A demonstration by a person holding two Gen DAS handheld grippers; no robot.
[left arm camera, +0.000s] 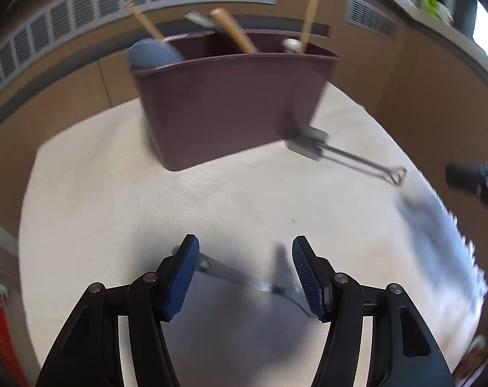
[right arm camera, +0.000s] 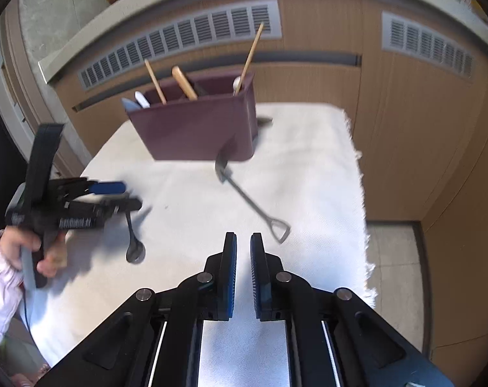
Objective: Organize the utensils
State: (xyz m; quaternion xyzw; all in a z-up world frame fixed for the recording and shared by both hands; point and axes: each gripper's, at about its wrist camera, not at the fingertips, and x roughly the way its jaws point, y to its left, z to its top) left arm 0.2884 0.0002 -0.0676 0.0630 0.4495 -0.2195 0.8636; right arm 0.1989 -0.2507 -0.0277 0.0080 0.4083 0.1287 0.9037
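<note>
**Two grippers over the cloth, bin at the far side**

Ahead of both grippers lies a white cloth (right arm camera: 292, 167) spread over the tabletop, its frayed right edge dropping off to bare floor beside the right gripper (right arm camera: 243, 246). Beyond the far edge stands a brown panelled wall with grey vent grilles (right arm camera: 185, 40). Between the grippers and the far edge the cloth is mostly bare.

At the far side of the cloth, straight ahead of the left gripper (left arm camera: 245, 251), stands a dark purple bin (left arm camera: 224, 106). Wooden handles (right arm camera: 185, 83) stick up out of it at several angles, and a blue-grey rounded utensil head (left arm camera: 155, 53) leans over its left end. A thin wooden stick (right arm camera: 251, 53) rises from its right end next to a small white knob. How the inside is divided cannot be told.

Just beside the bin's near right corner lies a small metal shovel-shaped utensil (right arm camera: 244, 193), blade end by the bin and looped handle pointing back toward the right gripper, well apart from its fingertips.

The right gripper's blue pads (right arm camera: 231, 271) stand close together with only a narrow gap and nothing between them.

The left gripper, held by a hand (right arm camera: 34, 251) in a pale pink sleeve, is spread wide. A metal spoon (right arm camera: 134, 248) lies on the cloth beneath and between its fingers, handle running across the gap, bowl toward the right finger; the pads do not press on it.
</note>
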